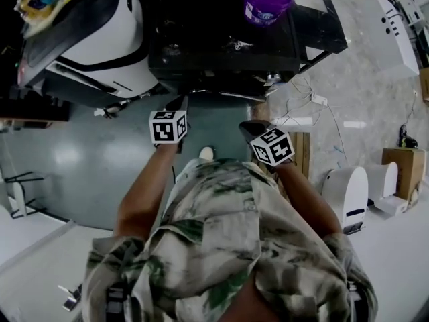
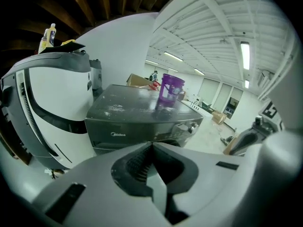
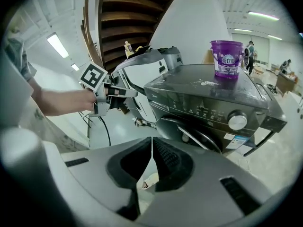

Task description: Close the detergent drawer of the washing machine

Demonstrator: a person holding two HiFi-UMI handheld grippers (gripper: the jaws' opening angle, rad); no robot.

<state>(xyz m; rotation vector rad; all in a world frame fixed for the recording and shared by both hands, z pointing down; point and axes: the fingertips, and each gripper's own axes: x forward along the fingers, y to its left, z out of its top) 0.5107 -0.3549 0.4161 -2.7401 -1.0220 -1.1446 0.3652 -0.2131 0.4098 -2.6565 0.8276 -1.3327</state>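
Note:
The dark washing machine point(image 1: 221, 42) stands ahead of me with a purple tub point(image 1: 267, 2) on its lid. Its detergent drawer point(image 2: 118, 134), the left part of the front panel, looks flush with the panel. My left gripper point(image 1: 181, 102) hangs just in front of the machine's left front, jaws shut and empty point(image 2: 152, 148). In the right gripper view the left gripper point(image 3: 134, 93) is a short way off the drawer corner, not touching it. My right gripper point(image 1: 249, 125) is lower and to the right, also shut on nothing point(image 3: 151, 143), and faces the round door point(image 3: 189, 131) and knob point(image 3: 236, 121).
A large white-and-black appliance point(image 1: 100, 39) stands close on the washer's left. A cable and power strip point(image 1: 315, 99) lie on the floor at the right, beyond them white units point(image 1: 348, 193) and a wooden box point(image 1: 402, 166). My own body fills the lower head view.

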